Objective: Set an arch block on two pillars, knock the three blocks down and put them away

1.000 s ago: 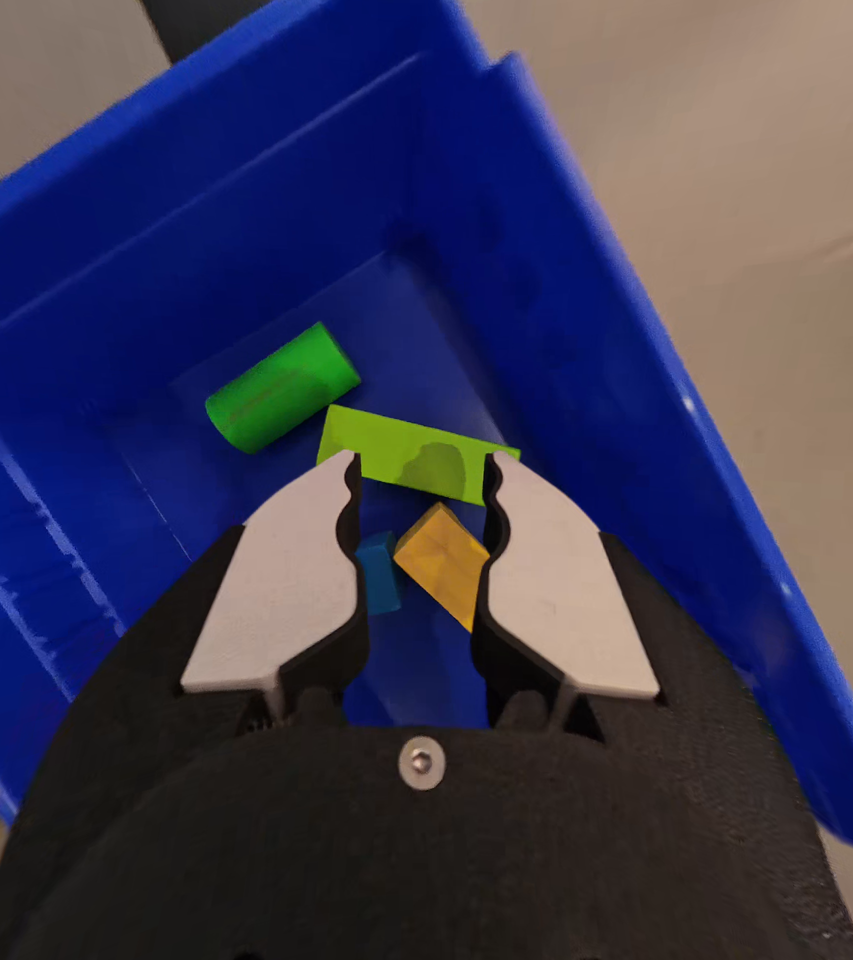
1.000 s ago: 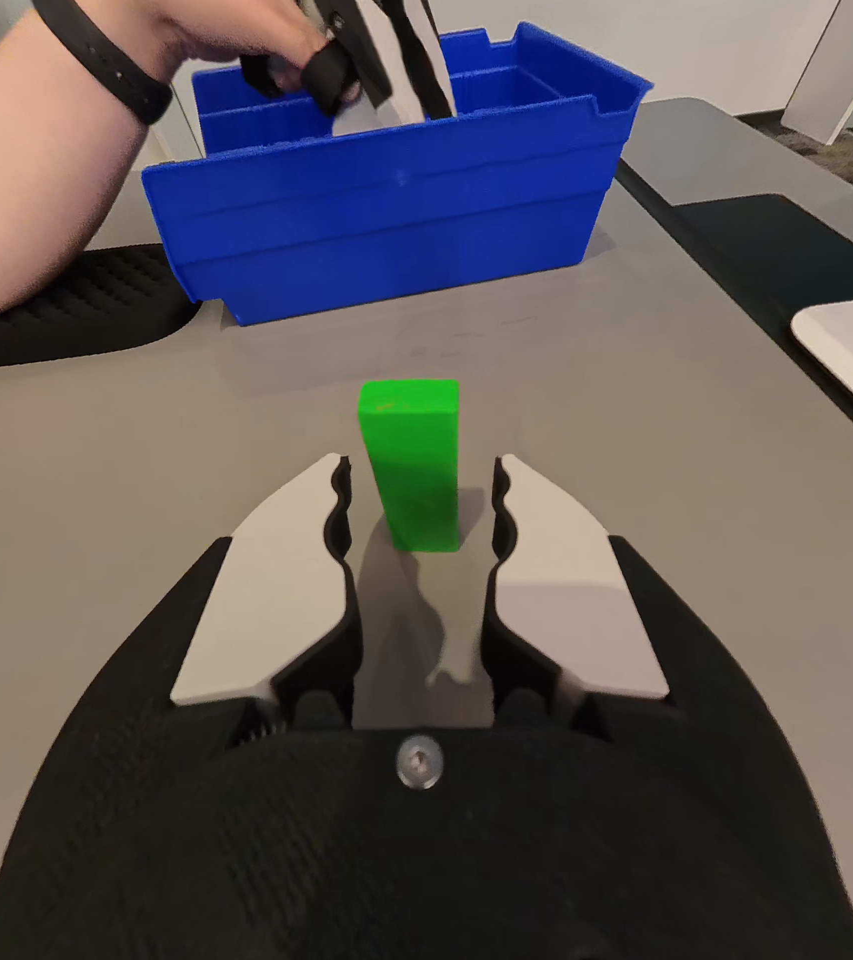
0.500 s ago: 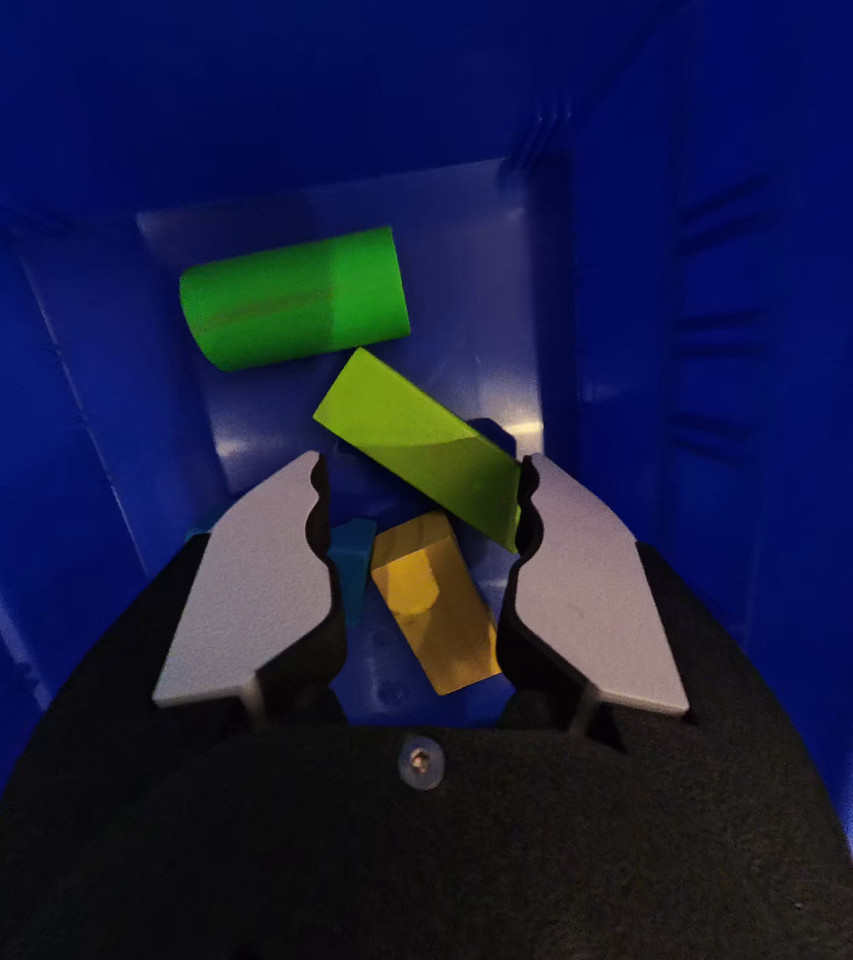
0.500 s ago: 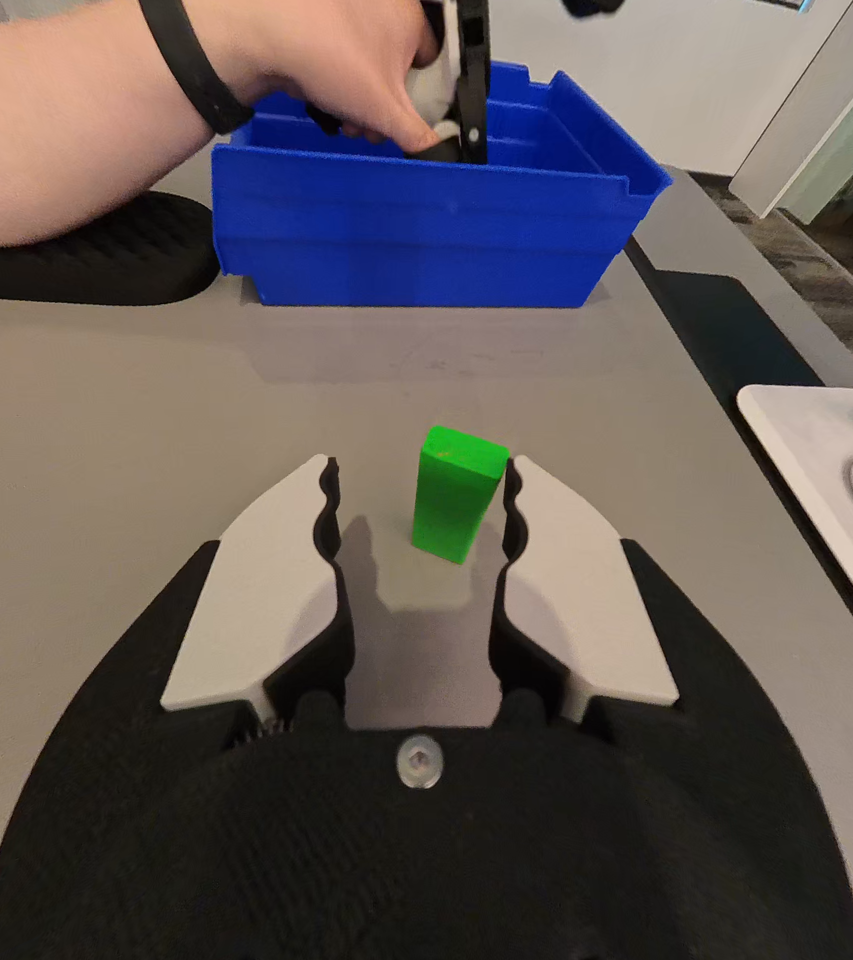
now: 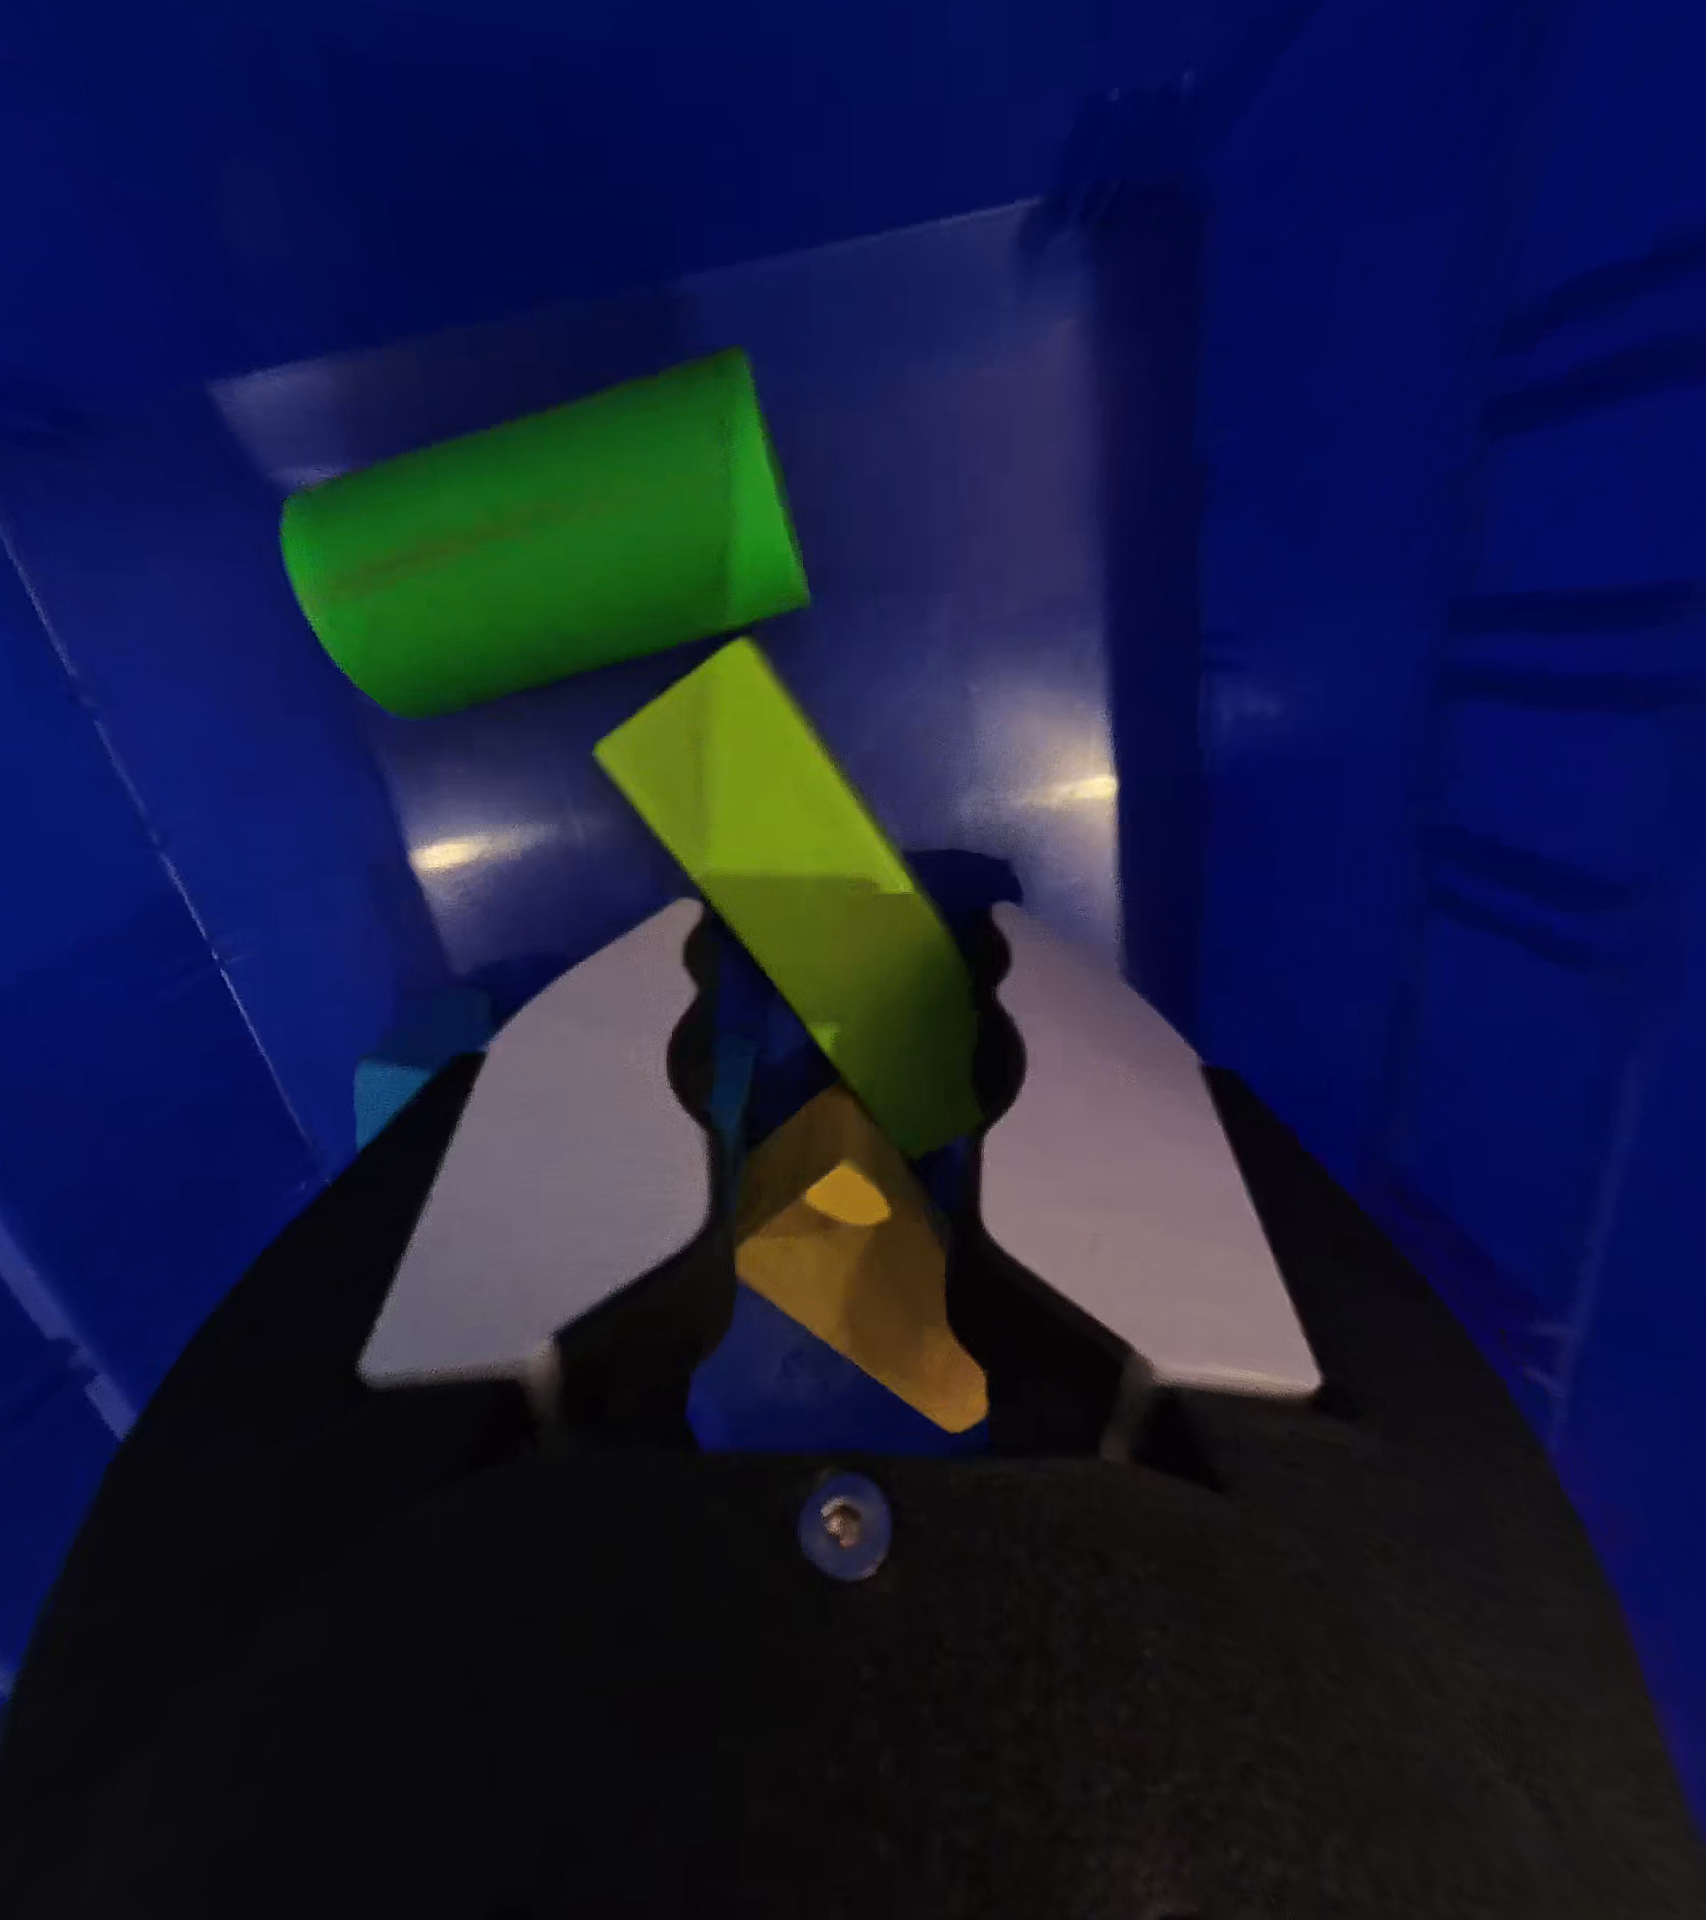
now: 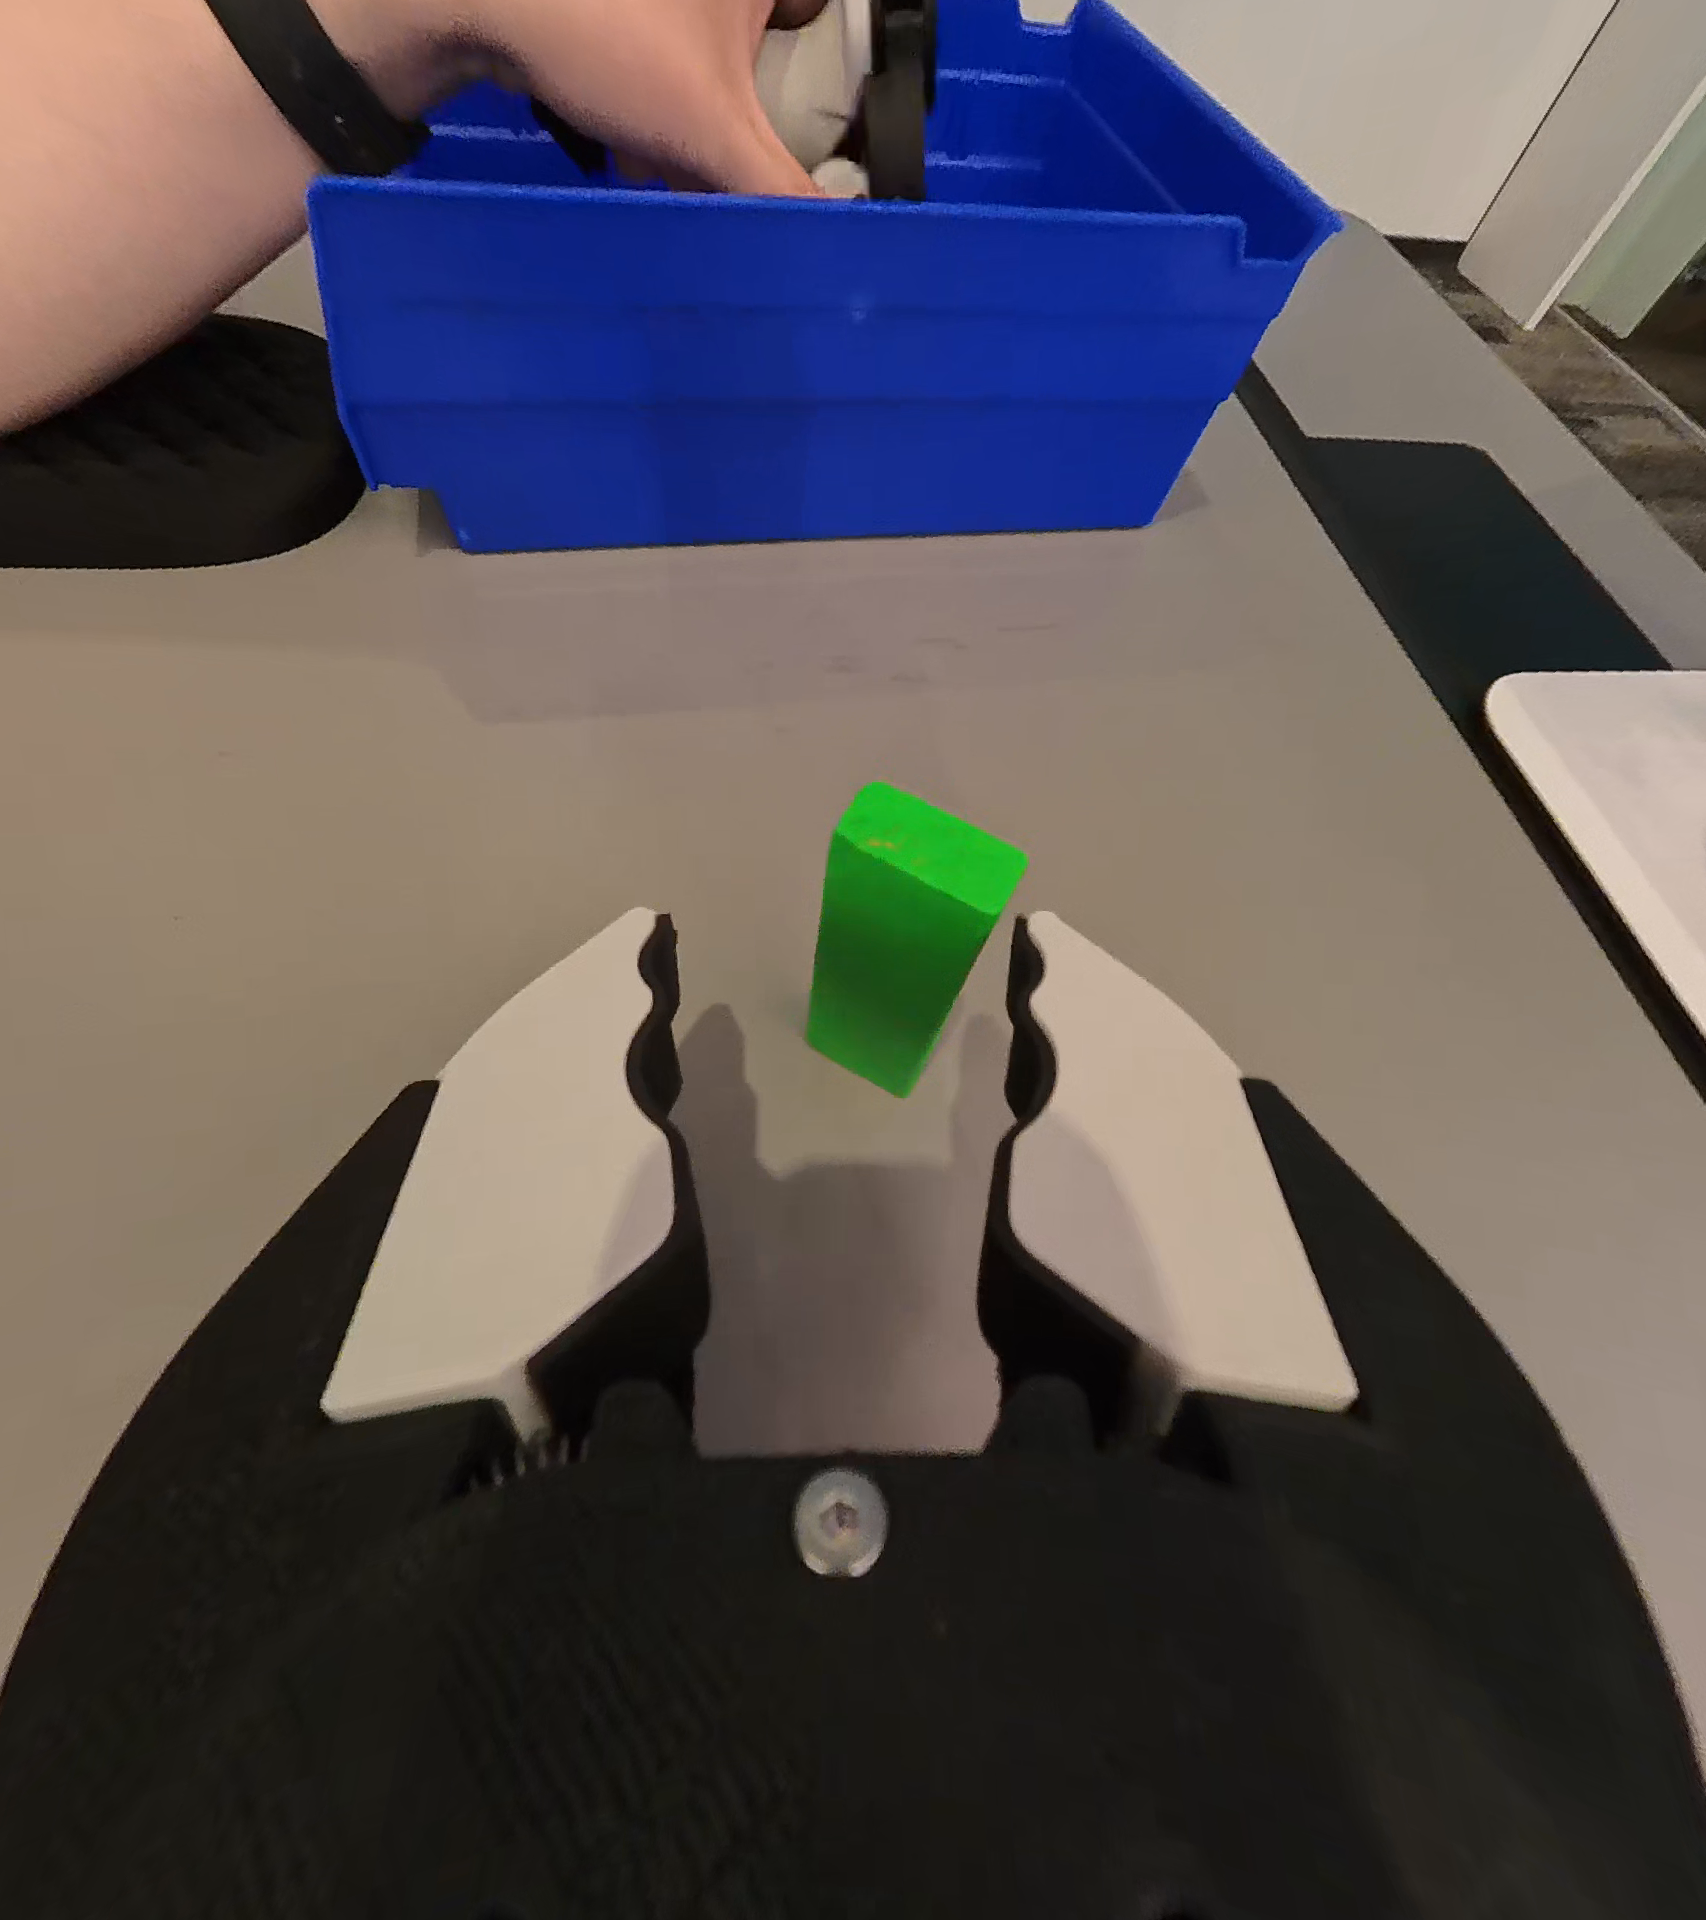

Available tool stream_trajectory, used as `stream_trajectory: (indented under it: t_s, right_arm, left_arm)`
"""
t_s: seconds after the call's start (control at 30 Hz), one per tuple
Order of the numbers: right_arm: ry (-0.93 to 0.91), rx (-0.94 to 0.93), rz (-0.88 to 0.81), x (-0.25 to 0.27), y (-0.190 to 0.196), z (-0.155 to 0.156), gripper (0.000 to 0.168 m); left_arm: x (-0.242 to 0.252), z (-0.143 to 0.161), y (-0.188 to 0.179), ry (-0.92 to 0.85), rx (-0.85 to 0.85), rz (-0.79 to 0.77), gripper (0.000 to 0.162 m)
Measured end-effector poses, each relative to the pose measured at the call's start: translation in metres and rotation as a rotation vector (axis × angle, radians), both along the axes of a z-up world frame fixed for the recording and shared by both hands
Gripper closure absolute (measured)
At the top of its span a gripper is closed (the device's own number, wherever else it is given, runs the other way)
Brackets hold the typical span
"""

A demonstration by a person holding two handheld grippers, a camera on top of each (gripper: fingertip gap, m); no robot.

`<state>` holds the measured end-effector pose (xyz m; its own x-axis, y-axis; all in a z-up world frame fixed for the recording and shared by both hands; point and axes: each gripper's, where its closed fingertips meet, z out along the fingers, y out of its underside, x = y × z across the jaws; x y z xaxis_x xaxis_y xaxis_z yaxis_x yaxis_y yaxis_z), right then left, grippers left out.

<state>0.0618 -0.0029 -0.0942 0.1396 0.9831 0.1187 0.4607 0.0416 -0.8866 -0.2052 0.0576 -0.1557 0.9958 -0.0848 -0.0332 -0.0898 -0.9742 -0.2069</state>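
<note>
My left gripper (image 5: 838,1029) is deep inside the blue plastic bin (image 5: 1451,727), its grey fingers spread and holding nothing, with the lime-green rectangular wooden block (image 5: 787,894) lying aslant between the tips and running out toward eleven o'clock. Under it, toward six o'clock and close to my palm, sits a yellow wooden block (image 5: 849,1257) with what may be a curved cut-out, so I take it for the arch, though the dim, blurred view leaves me unsure. At eleven o'clock beyond the tips a bright green wooden cylinder (image 5: 537,540) lies on its side on the bin floor, and a teal-blue block (image 5: 392,1091) peeks out at nine o'clock behind my left finger. My right gripper (image 6: 844,977) hangs over the grey tabletop (image 6: 205,831) with its fingers likewise spread and empty, and a bright green rectangular wooden pillar (image 6: 896,945) stands on end just ahead, between the tips and nearer the right one. So I judge the task barely begun: one pillar is up, the second pillar and the arch are yet to come out of the bin, and knocking down and storing all remain. From the right wrist view the bin stands at twelve o'clock, well apart from the pillar, with the person's hand (image 6: 620,94) reaching into it; a black ribbed pad (image 6: 101,478) lies at ten o'clock and a white tray (image 6: 1659,852) at three. The lime block overlying the yellow one is what crowds my grasp.
</note>
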Motion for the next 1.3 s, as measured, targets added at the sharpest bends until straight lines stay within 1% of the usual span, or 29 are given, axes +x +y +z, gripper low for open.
stream_trajectory:
  t_s: [0.03,0.13,0.27,0.37,0.5,0.53,0.57,0.67,0.8,0.87,0.93,1.07,1.13,1.23,1.3]
  right_arm:
    - [-0.004,-0.003,-0.010,0.000,0.001,-0.001,0.106]
    - [-0.011,-0.019,-0.063,0.000,0.007,-0.002,0.106]
    - [0.006,-0.059,-0.236,0.002,0.020,-0.002,0.106]
    - [0.007,-0.082,-0.352,0.002,0.022,-0.006,0.106]
    - [-0.032,-0.085,-0.434,0.000,0.022,-0.016,0.106]
    - [-0.047,-0.086,-0.449,0.001,0.022,-0.019,0.108]
    - [-0.063,-0.087,-0.454,0.001,0.022,-0.023,0.115]
    - [-0.082,-0.088,-0.408,-0.002,0.020,-0.029,0.135]
    - [-0.097,-0.072,-0.266,-0.008,0.016,-0.028,0.136]
    - [-0.063,-0.075,-0.167,-0.012,0.013,-0.023,0.136]
    - [-0.043,-0.123,-0.046,-0.018,0.004,-0.021,0.136]
    - [-0.101,-0.137,0.032,-0.019,0.003,-0.029,0.136]
    - [-0.098,-0.151,0.054,-0.020,0.001,-0.030,0.136]
    - [-0.093,-0.173,0.061,-0.021,0.002,-0.029,0.136]
    - [-0.097,-0.153,0.065,-0.021,0.002,-0.029,0.136]
  left_arm:
    - [0.002,0.000,0.000,0.000,-0.001,-0.025,0.120]
    - [0.004,0.000,-0.001,0.013,-0.007,-0.064,0.122]
    - [0.005,0.000,-0.003,0.032,-0.017,-0.111,0.124]
    - [0.002,0.002,-0.006,0.043,-0.029,-0.122,0.125]
    - [0.005,0.016,-0.004,0.003,0.024,-0.118,0.126]
    - [0.006,0.021,-0.004,-0.008,0.040,-0.118,0.126]
    - [0.007,0.027,-0.004,-0.018,0.059,-0.122,0.126]
    - [0.010,0.048,-0.005,-0.052,0.118,-0.128,0.127]
    - [0.018,0.082,-0.011,-0.133,0.212,-0.154,0.127]
    - [0.023,0.102,-0.016,-0.176,0.268,-0.165,0.127]
    - [0.026,0.121,-0.021,-0.196,0.321,-0.176,0.127]
    - [0.041,0.153,-0.031,-0.226,0.418,-0.238,0.127]
    - [0.053,0.166,-0.036,-0.241,0.459,-0.283,0.127]
    - [0.073,0.181,-0.042,-0.264,0.513,-0.359,0.127]
    - [0.088,0.187,-0.045,-0.295,0.533,-0.413,0.127]
